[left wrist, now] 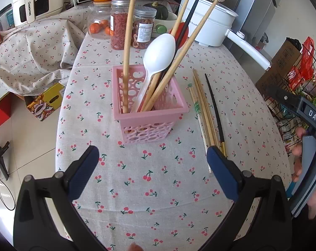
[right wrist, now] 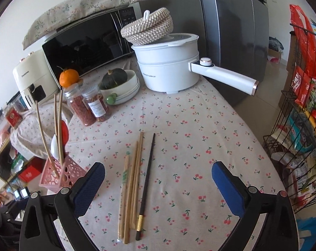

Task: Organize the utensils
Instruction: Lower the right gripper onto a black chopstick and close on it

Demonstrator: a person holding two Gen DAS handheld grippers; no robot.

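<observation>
A pink perforated utensil basket point(left wrist: 149, 113) point(right wrist: 59, 174) stands on the cherry-print tablecloth, holding a white plastic spoon point(left wrist: 158, 52), several wooden chopsticks point(left wrist: 129, 31) and a black one. To its right lie loose wooden chopsticks point(left wrist: 204, 106) point(right wrist: 132, 177), one in a paper sleeve, and a black chopstick with a gold band point(left wrist: 215, 113) point(right wrist: 146, 182). My left gripper point(left wrist: 152, 159) is open in front of the basket, empty. My right gripper point(right wrist: 158, 177) hangs open over the loose chopsticks, touching none. In the left wrist view the right gripper's body point(left wrist: 300, 108) and a hand show at the right edge.
At the back stand a white electric pot point(right wrist: 168, 69) with a long handle, a woven basket on it, two jars point(right wrist: 89, 104), a bowl with a green squash point(right wrist: 118, 83), an orange and a microwave. A wire rack point(right wrist: 300, 129) of packets stands right of the table.
</observation>
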